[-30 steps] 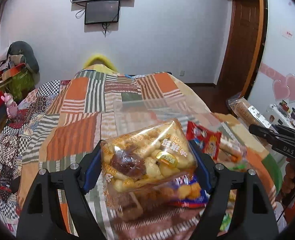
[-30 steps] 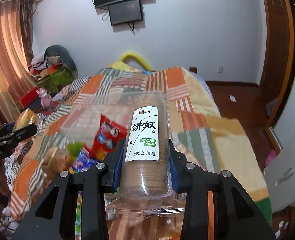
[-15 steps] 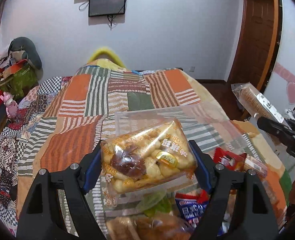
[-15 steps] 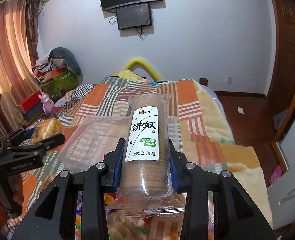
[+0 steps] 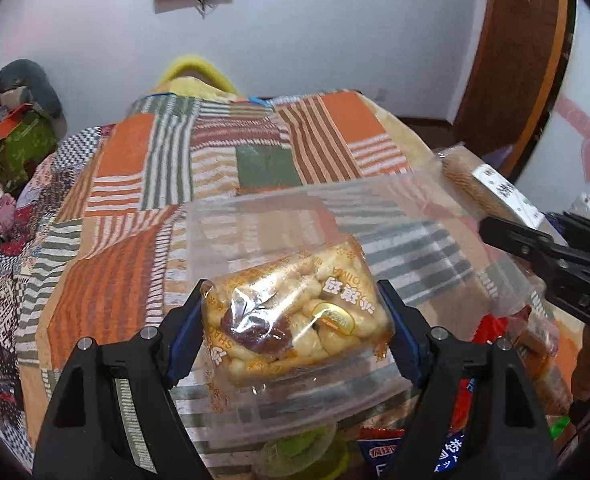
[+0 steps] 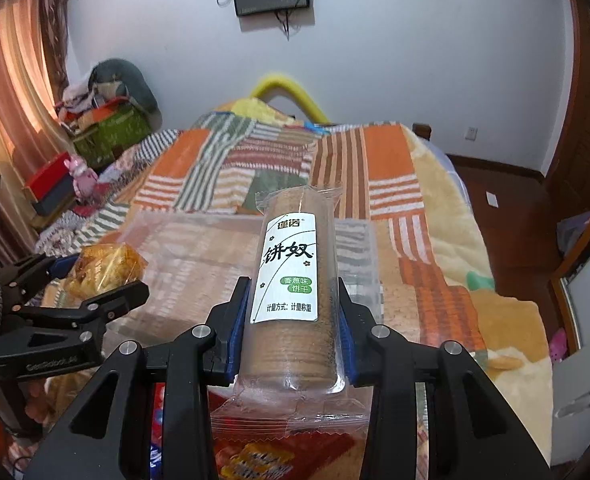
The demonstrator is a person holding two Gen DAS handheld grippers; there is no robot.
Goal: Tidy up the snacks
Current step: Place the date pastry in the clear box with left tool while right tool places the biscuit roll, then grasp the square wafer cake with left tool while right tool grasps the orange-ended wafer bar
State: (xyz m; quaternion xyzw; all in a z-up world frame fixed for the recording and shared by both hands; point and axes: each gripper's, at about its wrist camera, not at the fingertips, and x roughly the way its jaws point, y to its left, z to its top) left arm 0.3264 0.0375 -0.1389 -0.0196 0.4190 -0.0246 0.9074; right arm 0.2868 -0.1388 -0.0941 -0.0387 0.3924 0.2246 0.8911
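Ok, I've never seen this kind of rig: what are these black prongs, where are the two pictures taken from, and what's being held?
No robot here: a person carries a hand-held claw in each hand, each with a fisheye camera looking along its fingers. The left claw grips a bag of small pastries. The right claw grips a clear-wrapped biscuit roll. Each claw also shows at the edge of the other's picture. Below lies a patchwork blanket on a bed, with a clear plastic box and loose snack packets near the claws.
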